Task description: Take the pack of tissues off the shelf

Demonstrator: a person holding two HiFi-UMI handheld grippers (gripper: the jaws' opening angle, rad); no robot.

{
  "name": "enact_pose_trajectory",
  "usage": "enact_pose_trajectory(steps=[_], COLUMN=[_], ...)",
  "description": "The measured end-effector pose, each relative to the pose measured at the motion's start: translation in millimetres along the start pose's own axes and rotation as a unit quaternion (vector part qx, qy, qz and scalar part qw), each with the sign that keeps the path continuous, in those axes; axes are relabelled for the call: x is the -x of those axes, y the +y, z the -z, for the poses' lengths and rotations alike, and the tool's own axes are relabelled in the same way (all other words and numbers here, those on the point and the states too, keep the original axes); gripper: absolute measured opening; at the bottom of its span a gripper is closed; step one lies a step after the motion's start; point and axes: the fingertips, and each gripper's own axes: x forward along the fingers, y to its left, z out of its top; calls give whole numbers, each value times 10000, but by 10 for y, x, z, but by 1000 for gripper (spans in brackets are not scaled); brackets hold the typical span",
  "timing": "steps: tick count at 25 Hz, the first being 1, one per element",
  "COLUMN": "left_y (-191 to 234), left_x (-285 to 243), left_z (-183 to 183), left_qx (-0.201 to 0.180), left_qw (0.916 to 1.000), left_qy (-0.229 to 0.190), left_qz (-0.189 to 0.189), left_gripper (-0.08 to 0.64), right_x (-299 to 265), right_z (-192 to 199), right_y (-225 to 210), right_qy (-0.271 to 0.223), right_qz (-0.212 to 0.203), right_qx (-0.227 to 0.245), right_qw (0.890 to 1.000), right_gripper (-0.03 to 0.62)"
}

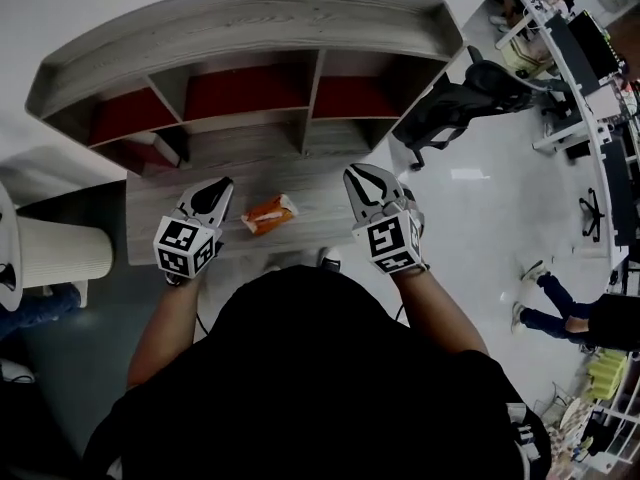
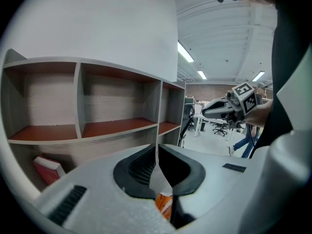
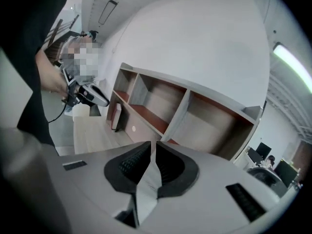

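From the head view, the pack of tissues (image 1: 270, 213) lay on the desk (image 1: 320, 183) in front of the shelf (image 1: 250, 23), between the left gripper (image 1: 218, 188) and the right gripper (image 1: 358, 180), so it was probably already taken down. The shelf's three upper bays were bare; a red box (image 1: 150, 154) sat in the lower left one. In the left gripper view, the jaws were clenched on nothing, with the orange pack just beneath. In the right gripper view, the jaws were all but closed and empty

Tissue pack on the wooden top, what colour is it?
The tissue pack is orange with some white; the head view shows it best.
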Motion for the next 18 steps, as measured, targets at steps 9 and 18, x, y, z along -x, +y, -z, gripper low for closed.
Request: enact_pose_trajectory(steps=[9, 18], left_y=[-139, -195], left_x=[-198, -288], left_z=[-161, -294], left_qx=[-146, -263], left_qw=[9988, 9974], left_qy=[-138, -348], left_qz=[452, 566], left_gripper=[32, 28], right_x=[362, 540], right_z=[-82, -4], right_y=[-326, -394], right_qy=[-504, -553], right_qz=[705, 971], right_qx=[-996, -1307], right_qw=[9912, 9851], right_gripper=[22, 9])
